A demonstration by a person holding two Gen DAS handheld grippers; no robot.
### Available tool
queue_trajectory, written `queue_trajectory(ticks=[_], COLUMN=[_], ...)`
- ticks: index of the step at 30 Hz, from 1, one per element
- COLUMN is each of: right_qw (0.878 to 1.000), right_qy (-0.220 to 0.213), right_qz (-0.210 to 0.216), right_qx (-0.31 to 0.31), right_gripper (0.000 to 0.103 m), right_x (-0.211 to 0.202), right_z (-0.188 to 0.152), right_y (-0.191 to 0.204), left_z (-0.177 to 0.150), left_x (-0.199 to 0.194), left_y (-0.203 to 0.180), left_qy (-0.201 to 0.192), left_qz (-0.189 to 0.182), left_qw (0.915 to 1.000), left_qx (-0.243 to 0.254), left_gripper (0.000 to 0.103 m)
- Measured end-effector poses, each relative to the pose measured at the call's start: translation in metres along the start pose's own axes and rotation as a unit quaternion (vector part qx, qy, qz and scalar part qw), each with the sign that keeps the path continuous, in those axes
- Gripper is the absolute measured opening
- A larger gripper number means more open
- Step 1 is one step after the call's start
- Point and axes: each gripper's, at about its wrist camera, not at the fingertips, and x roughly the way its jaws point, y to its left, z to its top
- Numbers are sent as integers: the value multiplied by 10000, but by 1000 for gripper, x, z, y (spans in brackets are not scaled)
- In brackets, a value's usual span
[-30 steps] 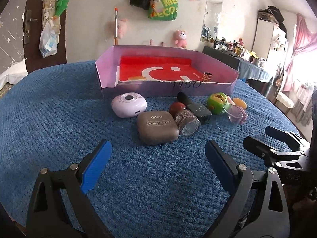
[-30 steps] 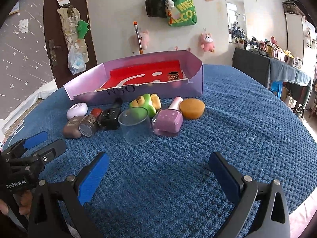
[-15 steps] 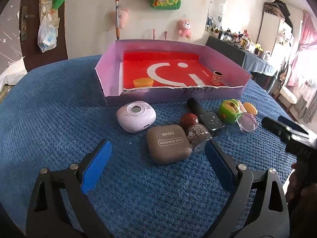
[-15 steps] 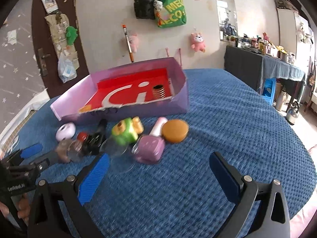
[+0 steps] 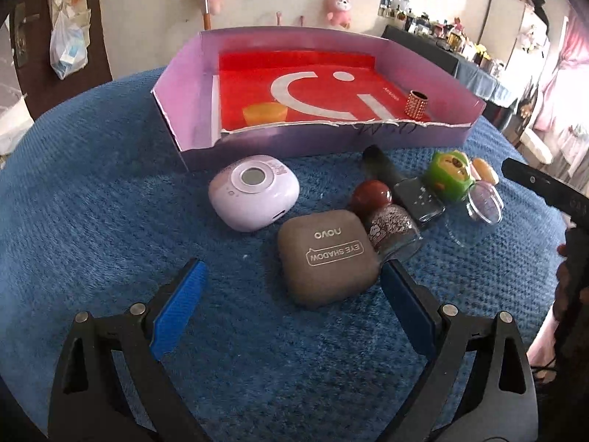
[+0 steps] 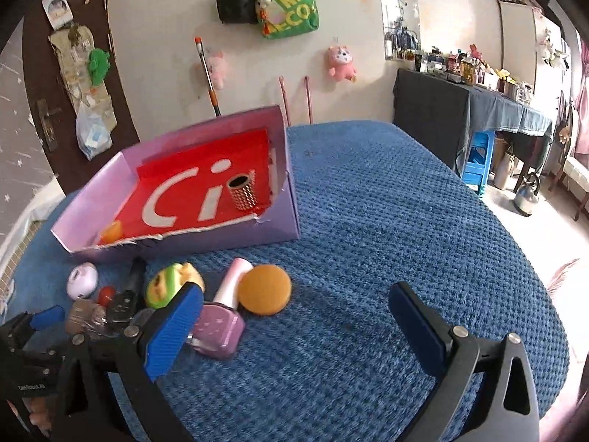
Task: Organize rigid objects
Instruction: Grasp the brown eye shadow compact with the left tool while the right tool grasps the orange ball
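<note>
your left hand-held gripper (image 5: 291, 294) spread wide — brown square eye-shadow case (image 5: 328, 258) dead ahead, nearer its right blue pad; right hand-held gripper (image 6: 294, 331) also open, empty.

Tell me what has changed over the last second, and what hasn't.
Both tongs have moved forward, towards the clutter. The left tongs now bracket the brown eye shadow case; the right tongs came in beside the pink nail polish bottle. Nothing was gripped or released; both stay open. The items on the blue blanket and the two in the purple box kept their places.
</note>
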Motion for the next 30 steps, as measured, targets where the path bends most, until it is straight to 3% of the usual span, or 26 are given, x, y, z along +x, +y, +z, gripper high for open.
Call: queue_trajectory(ticks=[18,30], right_qw=[9961,9934], right_qy=[855,1046], right_qz=[156,389], right_qx=[-134,-274], right_gripper=[103,103], right_x=[45,59], right_z=[15,26], right_y=[-13,-19], left_z=[6,15], left_x=[0,12], left_y=[9,7], left_qy=[14,87], left_qz=[121,198], left_qw=[9999,9997], left_qx=[-65,-67], left_gripper=[96,94])
